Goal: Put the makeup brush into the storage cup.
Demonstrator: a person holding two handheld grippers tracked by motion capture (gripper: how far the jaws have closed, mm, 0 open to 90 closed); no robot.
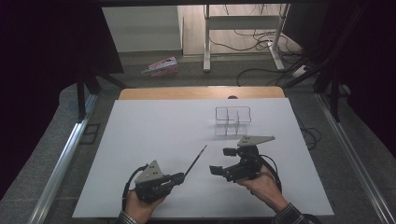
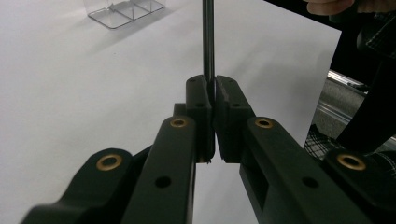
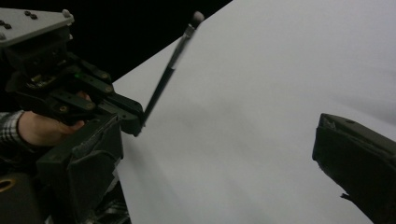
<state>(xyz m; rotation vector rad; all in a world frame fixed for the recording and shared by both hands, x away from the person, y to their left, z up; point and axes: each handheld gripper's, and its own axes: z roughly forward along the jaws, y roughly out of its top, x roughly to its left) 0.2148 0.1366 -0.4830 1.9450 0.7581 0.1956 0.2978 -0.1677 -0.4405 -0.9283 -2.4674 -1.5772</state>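
On a white worktop, the left gripper clamps its fingers on the lower end of a thin dark brush — the brush slants up toward a clear divided organizer. The right gripper, nearer the organizer, holds its fingers wide apart — nothing between them.

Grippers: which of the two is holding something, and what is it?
The left gripper, at the left of the high view: its fingers are shut on a thin dark brush. The right gripper has its fingers apart with nothing between them.
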